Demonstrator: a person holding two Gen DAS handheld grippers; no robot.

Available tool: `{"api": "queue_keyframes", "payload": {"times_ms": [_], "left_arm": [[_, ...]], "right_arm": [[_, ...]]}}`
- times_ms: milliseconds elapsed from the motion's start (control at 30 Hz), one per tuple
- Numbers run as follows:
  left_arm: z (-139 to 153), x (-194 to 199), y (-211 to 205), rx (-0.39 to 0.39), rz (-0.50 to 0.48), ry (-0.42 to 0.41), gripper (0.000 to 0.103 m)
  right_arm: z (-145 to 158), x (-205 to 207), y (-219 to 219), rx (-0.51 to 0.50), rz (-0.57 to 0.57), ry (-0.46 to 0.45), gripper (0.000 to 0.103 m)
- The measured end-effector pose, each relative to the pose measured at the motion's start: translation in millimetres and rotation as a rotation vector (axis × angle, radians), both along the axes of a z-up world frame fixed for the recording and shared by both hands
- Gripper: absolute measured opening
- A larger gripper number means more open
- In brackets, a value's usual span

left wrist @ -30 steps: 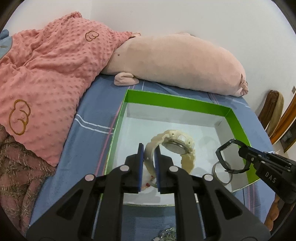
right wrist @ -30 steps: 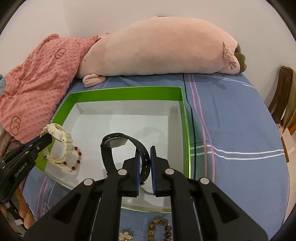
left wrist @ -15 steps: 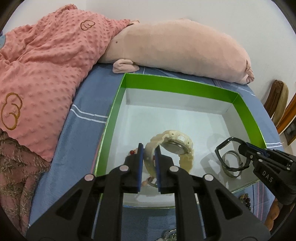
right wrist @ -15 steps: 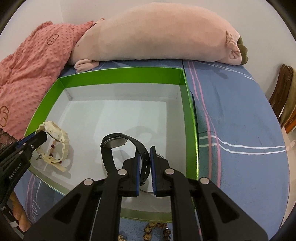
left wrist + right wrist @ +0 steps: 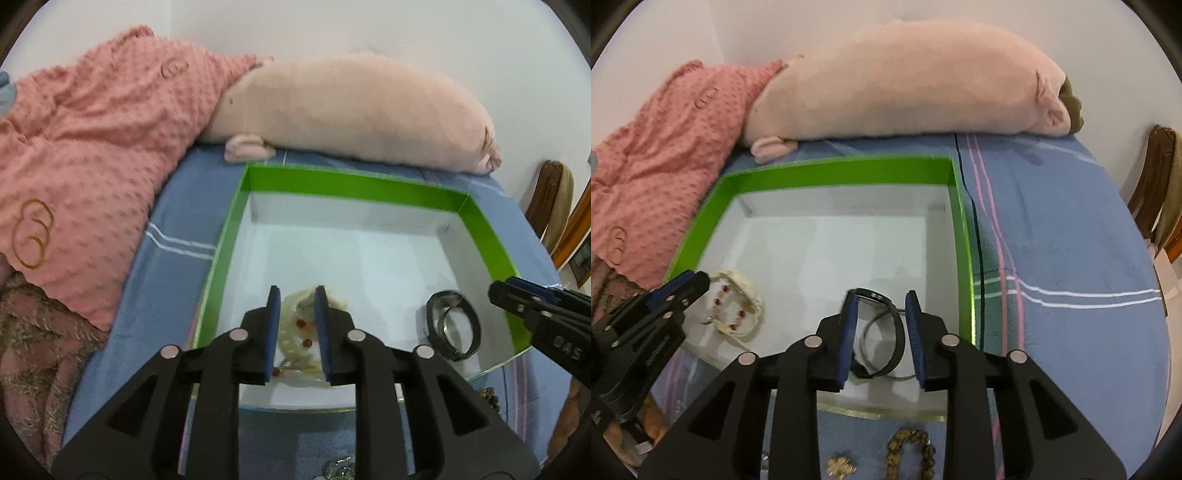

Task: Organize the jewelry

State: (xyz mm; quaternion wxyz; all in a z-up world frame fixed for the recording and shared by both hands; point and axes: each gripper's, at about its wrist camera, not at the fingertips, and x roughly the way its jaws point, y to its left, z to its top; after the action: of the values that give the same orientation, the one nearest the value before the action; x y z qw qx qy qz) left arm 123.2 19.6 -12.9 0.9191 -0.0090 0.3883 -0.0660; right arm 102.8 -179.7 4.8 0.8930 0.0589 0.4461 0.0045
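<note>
A green-rimmed white box [image 5: 351, 184] lies on the blue bedsheet. On its floor near the front left lies a cream watch [image 5: 295, 343] with a red-bead bracelet. My left gripper [image 5: 296, 295] straddles it, its jaws opening and the blue pads clear of the band. A black watch [image 5: 900, 338] lies with a thin silver ring at the box's front right, between the pads of my right gripper [image 5: 881, 301], whose jaws are also opening and no longer press on the strap. Each gripper shows in the other's view: right gripper [image 5: 517, 299], left gripper [image 5: 683, 288].
A pink plush pillow [image 5: 905, 81] and a pink dotted blanket [image 5: 92, 147] lie behind and left of the box [image 5: 842, 166]. A brown bead bracelet [image 5: 910, 450] and a small gold piece [image 5: 842, 465] lie on the sheet in front of it. A wooden chair [image 5: 1160, 192] stands at the right.
Both grippers' jaws have widened and let go. The cream watch and the black watch, held upright before, now lie on the box floor between the pads.
</note>
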Motion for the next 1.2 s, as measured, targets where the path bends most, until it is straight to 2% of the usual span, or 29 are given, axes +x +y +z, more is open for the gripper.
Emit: {"api": "queue_keyframes", "payload": {"times_ms": [167,300,333,467,533,600,700,900,1033,1200], "left_arm": [[35,-25,-4,0.001,-0.03,-0.057,0.02],[62,-55,-18,0.045,-0.102,-0.112,0.02],[64,-64,-24,0.078,-0.127,-0.11,0.021],[43,-88,-36,0.175,-0.214,-0.012,0.021],[26,-93,-35,0.179,-0.241,0.05,0.022],[11,-93,-33,0.163,-0.259,0.102,0.025],[-9,-91,-35,0.172,-0.269,0.128,0.026],[-36,-77,-27,0.091,-0.281,0.219,0.026],[-47,-69,-18,0.034,-0.276,0.288,0.026],[-51,-68,-14,0.008,-0.276,0.309,0.026]], "right_arm": [[41,-43,9,-0.001,0.081,-0.055,0.027],[41,-83,18,-0.047,0.166,-0.025,0.027],[37,-90,20,-0.061,0.185,-0.012,0.027],[7,-106,16,-0.097,0.252,0.068,0.027],[-10,-105,8,-0.109,0.243,0.102,0.027],[-22,-100,-2,-0.076,0.225,0.131,0.027],[-32,-92,-10,-0.03,0.206,0.137,0.027],[-37,-89,-16,-0.002,0.199,0.105,0.027],[-40,-88,-18,-0.02,0.17,0.097,0.027],[-49,-86,-22,-0.031,0.159,0.123,0.027]]}}
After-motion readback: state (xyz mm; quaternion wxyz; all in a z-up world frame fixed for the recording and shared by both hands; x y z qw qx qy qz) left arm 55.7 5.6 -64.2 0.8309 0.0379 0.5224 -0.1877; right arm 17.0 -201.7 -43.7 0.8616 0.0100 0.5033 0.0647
